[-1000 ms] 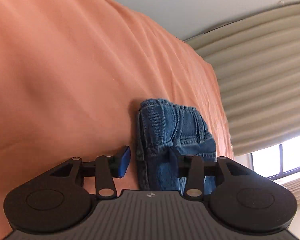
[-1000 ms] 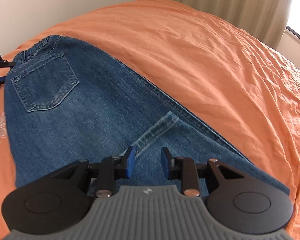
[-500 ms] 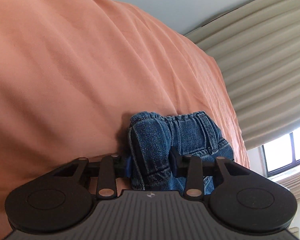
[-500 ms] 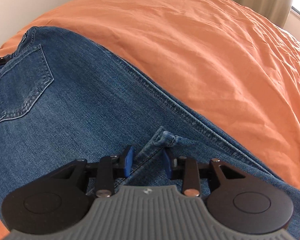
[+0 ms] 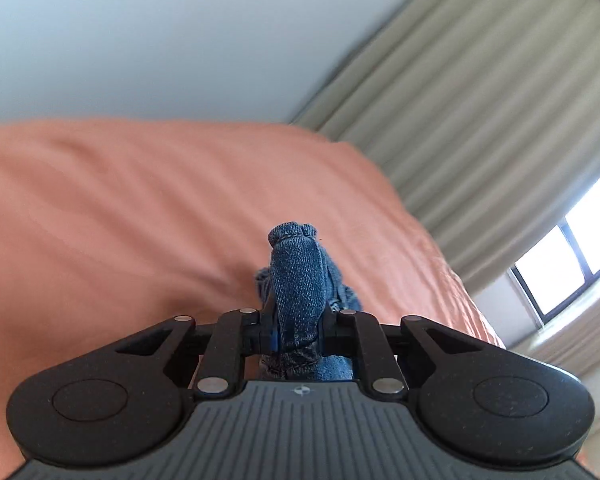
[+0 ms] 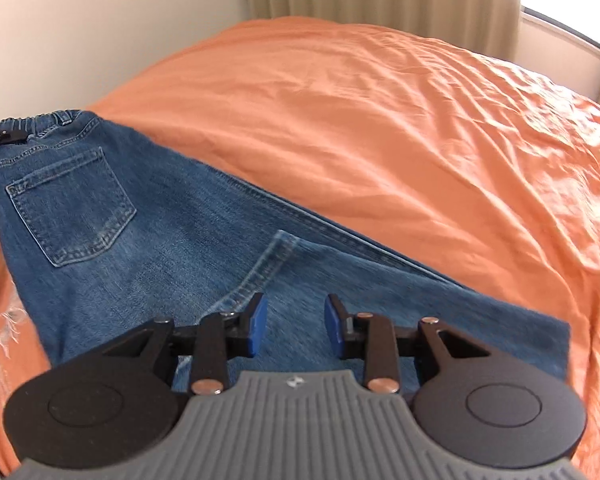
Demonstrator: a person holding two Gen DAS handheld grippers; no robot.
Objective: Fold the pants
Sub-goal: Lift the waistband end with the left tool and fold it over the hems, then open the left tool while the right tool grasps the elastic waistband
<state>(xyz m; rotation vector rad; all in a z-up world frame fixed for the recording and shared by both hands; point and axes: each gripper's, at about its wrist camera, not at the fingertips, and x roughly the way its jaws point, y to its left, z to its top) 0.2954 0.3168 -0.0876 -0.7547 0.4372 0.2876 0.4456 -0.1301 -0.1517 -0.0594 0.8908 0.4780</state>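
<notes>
One fold done: pants (image 6: 188, 240) halved lengthwise on bed (image 6: 380, 120).
Left hand-held gripper (image 5: 298, 332): just closed, clamped on waistband, 10 o'clock.
Right hand-held gripper (image 6: 296, 326): jaws apart, empty.
Left: crosswise folds.

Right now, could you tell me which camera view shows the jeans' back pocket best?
The right wrist view: the back pocket lies flat and fully visible on the jeans. The left wrist view shows only a bunched fold of denim, no pocket.

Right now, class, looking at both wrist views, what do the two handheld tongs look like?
Both look alike. The left tongs and right tongs each have a grey ribbed body bearing a small round emblem, two black round housings, black linkage bars with metal rivets, and blue pads on the fingers. No cables, hands or sleeves show.
</notes>
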